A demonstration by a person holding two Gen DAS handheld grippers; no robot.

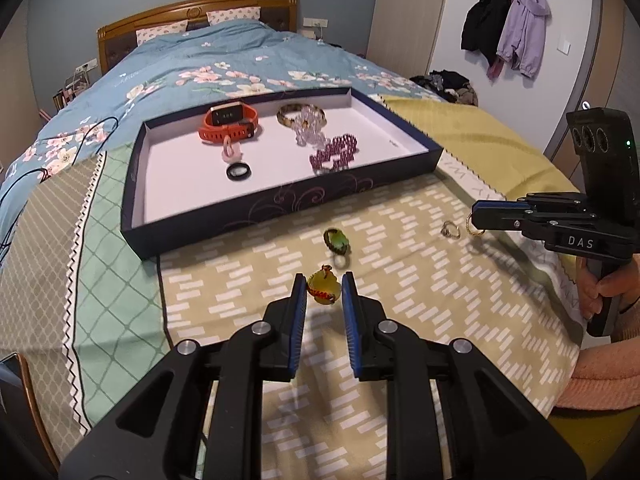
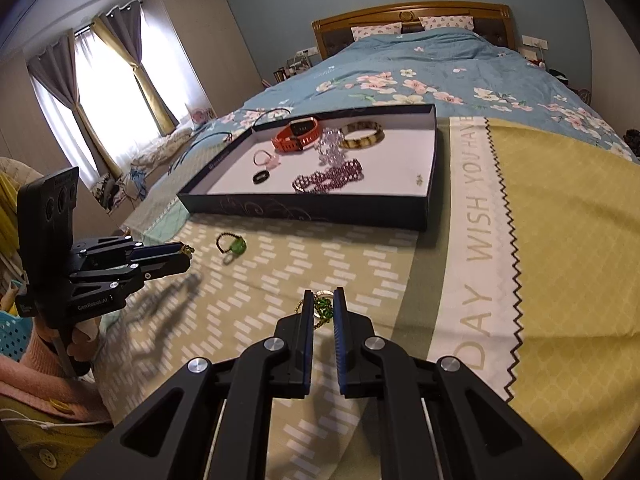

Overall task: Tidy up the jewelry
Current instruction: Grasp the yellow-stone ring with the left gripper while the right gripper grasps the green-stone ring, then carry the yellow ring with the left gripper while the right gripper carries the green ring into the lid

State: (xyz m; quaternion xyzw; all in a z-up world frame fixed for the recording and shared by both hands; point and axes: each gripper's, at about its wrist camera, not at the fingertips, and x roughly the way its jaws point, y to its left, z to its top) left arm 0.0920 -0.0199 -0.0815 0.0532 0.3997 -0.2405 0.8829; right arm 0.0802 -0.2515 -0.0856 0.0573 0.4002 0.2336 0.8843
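Left wrist view, left gripper (image 1: 324,289) pinching one yellow pendant (image 1: 325,290), right gripper (image 1: 477,216) pinching one gold ring (image 1: 474,229), one tray (image 1: 240,216).

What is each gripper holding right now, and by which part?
Left gripper: yellow pendant, pinched at its sides. Right gripper: green beaded charm, gripped across its middle.

The tiny item (image 2: 419,179) at the tray's (image 2: 304,209) right end is too small to identify. The right gripper's (image 2: 323,307) blue pads partly hide the green-and-gold piece (image 2: 322,309).
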